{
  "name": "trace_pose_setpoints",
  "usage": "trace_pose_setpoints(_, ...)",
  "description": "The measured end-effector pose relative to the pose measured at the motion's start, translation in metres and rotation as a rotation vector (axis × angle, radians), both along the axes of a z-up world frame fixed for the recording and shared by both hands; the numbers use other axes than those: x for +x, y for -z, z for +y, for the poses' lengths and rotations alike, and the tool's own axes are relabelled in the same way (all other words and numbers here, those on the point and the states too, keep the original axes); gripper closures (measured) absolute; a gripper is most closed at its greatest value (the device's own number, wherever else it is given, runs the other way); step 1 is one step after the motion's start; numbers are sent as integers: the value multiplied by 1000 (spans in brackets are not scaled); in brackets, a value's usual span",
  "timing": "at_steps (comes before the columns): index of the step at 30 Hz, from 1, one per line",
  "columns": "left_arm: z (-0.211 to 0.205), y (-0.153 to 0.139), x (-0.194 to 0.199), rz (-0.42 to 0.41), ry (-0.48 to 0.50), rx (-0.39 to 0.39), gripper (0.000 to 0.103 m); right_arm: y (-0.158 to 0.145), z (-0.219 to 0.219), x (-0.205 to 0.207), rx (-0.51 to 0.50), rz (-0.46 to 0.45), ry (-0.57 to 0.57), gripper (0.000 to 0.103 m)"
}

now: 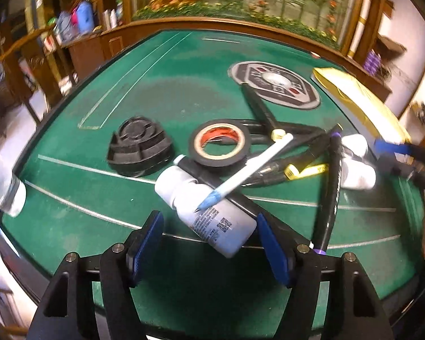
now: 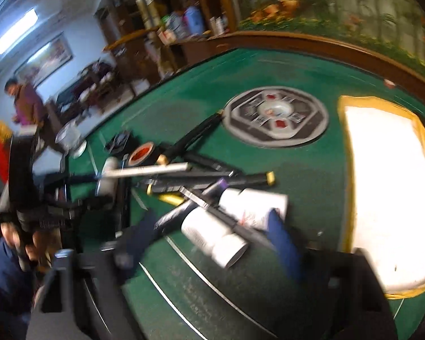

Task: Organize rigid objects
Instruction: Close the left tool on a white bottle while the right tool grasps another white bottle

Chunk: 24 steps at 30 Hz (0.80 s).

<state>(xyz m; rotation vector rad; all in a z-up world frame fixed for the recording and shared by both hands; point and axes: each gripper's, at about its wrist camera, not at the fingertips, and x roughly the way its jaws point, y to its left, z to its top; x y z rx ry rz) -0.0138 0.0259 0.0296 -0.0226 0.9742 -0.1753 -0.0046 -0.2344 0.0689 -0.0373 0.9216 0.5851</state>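
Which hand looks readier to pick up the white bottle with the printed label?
Left, probably. That white bottle lies between the left tongs, one pad near its base. The right tongs straddle another bottle.

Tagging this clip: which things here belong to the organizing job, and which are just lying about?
Job: white bottle, two more bottles, tape roll, markers, white pen, black cap.

Lying about: yellow-edged box, table's centre panel, background shelves.
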Motion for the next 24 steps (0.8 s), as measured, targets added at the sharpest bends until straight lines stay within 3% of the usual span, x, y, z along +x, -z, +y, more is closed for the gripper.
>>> trace_pose_setpoints(1, 4, 0, 3, 9, -21, -19, 31, 4, 5, -1, -22, 18, -26, 55)
trace_pose_setpoints(3, 7, 3, 10, 32, -50, -43, 31, 10, 8, 0, -66, 54, -52, 55)
trace_pose_setpoints(10, 0, 11, 23, 80, -104, -89, 30, 21, 12, 2, -135, -35, -69, 55)
trace_pose_setpoints(19, 20, 14, 23, 76, -168, -53, 30, 21, 28, -16, -118, -35, -225, 55)
trace_pose_setpoints(24, 17, 17, 28, 66, -166, -22, 30, 35, 31, -11, -165, -13, -200, 55)
